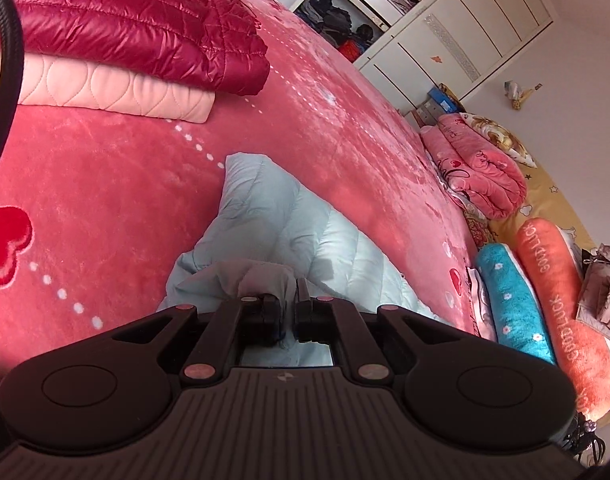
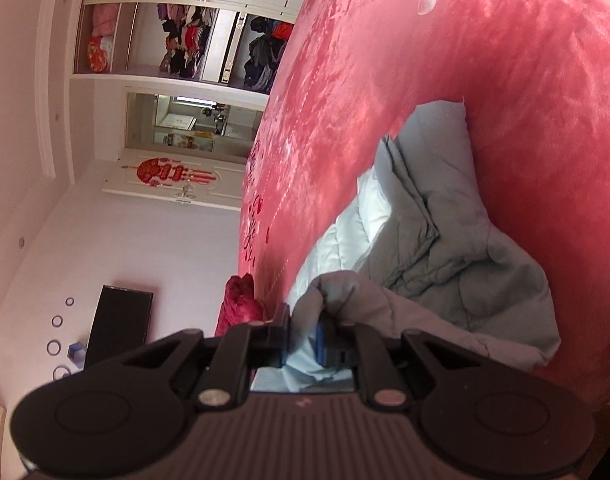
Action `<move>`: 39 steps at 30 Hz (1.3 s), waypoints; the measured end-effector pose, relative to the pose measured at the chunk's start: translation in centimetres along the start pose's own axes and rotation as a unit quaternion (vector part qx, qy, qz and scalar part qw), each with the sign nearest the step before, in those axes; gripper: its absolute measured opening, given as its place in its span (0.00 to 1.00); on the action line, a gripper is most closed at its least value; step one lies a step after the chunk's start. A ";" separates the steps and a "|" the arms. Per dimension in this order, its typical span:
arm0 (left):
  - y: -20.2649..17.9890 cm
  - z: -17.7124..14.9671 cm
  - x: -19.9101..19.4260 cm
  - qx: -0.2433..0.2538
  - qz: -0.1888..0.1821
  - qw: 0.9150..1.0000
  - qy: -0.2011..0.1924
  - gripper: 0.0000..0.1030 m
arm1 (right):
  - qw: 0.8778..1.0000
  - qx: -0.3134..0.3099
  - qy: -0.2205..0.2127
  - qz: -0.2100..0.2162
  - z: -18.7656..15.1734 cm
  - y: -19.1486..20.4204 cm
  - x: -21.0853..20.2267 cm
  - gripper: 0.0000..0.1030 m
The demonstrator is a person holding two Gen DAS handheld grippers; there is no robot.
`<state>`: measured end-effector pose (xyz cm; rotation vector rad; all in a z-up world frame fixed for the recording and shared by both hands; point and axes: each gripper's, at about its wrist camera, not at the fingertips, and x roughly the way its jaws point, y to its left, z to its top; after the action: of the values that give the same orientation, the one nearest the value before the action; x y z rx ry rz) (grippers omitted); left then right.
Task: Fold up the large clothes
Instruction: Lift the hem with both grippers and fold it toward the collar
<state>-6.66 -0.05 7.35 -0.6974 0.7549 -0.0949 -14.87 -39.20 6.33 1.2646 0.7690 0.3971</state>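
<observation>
Pink plush bedding [image 1: 345, 128], patterned with red hearts and dotted white lines, is covering a wide bed and filling most of both wrist views. Lying on that bedding, near its middle, is a pale blue-grey quilted jacket [image 1: 273, 224], puffy and partly doubled over on itself, with a lighter inner panel showing along one side.

The left gripper [image 1: 290, 300] is angling down at the near edge of the jacket. Its jaws are standing almost together, and a bunched fold of the jacket's grey fabric is sitting pinched between them.

The right gripper [image 2: 303, 336] is meeting the jacket from the other side, its view rolled so the bed is rising like a wall. Its jaws are slightly apart and clamping a thick roll of the jacket's fabric, with a blue pad [image 2: 325, 340] showing on the inner face of one finger.

Beyond the jacket, farther up the bedding, two folded garments are sitting stacked: a glossy crimson quilted coat [image 1: 137, 24] on top of a pale pink quilted piece [image 1: 117, 96].

Past the far edge of the bedding from the jacket, a white wardrobe [image 1: 457, 32] is standing open, its shelves crowded with dark and coloured clothes. To the side of the jacket, off the bedding's edge, are a folded pink blanket [image 1: 477, 172], a teal bolster with white flowers [image 1: 513, 300] and an orange bolster printed with lettering [image 1: 565, 320].

A black cable [image 1: 7, 64] is curving across the corner of the left view.
</observation>
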 end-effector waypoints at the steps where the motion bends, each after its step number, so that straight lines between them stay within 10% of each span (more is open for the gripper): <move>1: 0.1 0.3 0.7 -0.001 0.005 1.000 0.001 0.05 | 1.000 0.009 -0.004 0.001 0.4 -0.4 0.4 0.12; 24: 0.6 2.8 4.0 -0.031 0.025 0.999 -0.020 0.24 | 0.998 -0.025 -0.058 -0.026 4.5 -0.3 1.4 0.71; 30: 0.5 3.4 2.8 -0.044 0.026 0.997 -0.056 0.44 | 0.996 -0.034 -0.084 -0.011 5.6 0.9 0.5 0.76; 39: -0.8 5.4 0.4 -0.017 0.056 0.992 -0.113 0.46 | 0.990 -0.052 -0.131 0.012 7.0 2.6 -0.1 0.81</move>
<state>-2.66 2.12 10.38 -0.6833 0.5772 0.0987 -9.59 -43.47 9.51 1.2006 0.5036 0.2802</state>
